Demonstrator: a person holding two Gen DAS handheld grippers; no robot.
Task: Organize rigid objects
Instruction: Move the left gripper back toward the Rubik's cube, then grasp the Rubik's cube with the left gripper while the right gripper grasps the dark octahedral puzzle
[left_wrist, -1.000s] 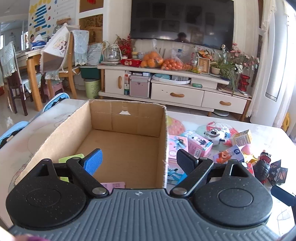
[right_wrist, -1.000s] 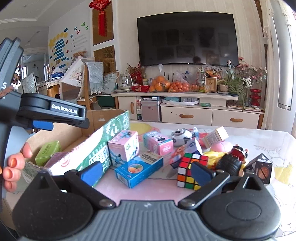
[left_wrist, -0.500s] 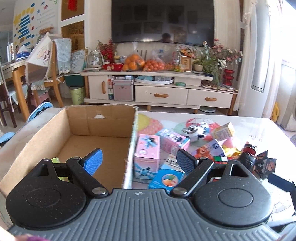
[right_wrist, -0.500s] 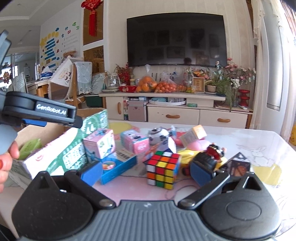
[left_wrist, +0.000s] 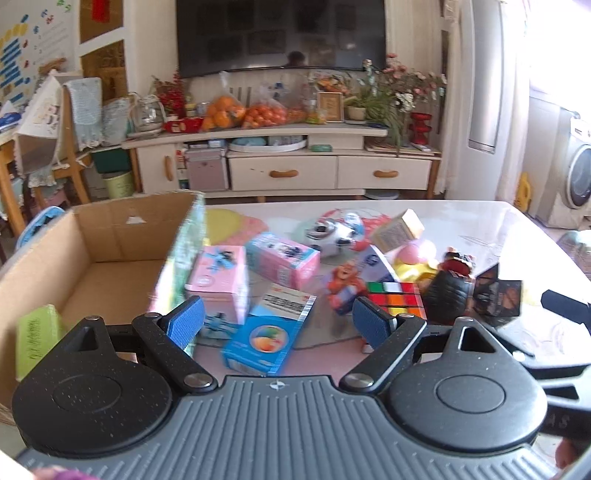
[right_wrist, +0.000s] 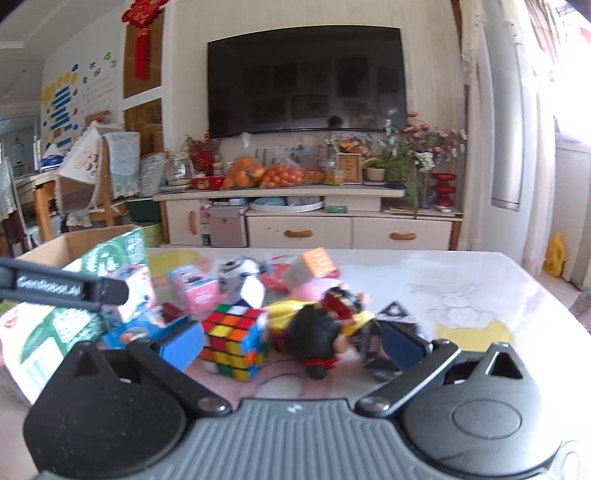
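Holding both tongs, left (left_wrist: 277, 319) and right (right_wrist: 291, 341), spread and empty, you bring the right squarely over the cube (right_wrist: 234, 341) on the worktop (right_wrist: 461, 291), beside the doll (right_wrist: 321, 339), before carrying it to the box (left_wrist: 107, 247).

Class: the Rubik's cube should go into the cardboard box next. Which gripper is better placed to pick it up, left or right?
Probably the right gripper: it is open, with the Rubik's cube just ahead between its fingers. The left gripper, also open, faces the blue carton instead.
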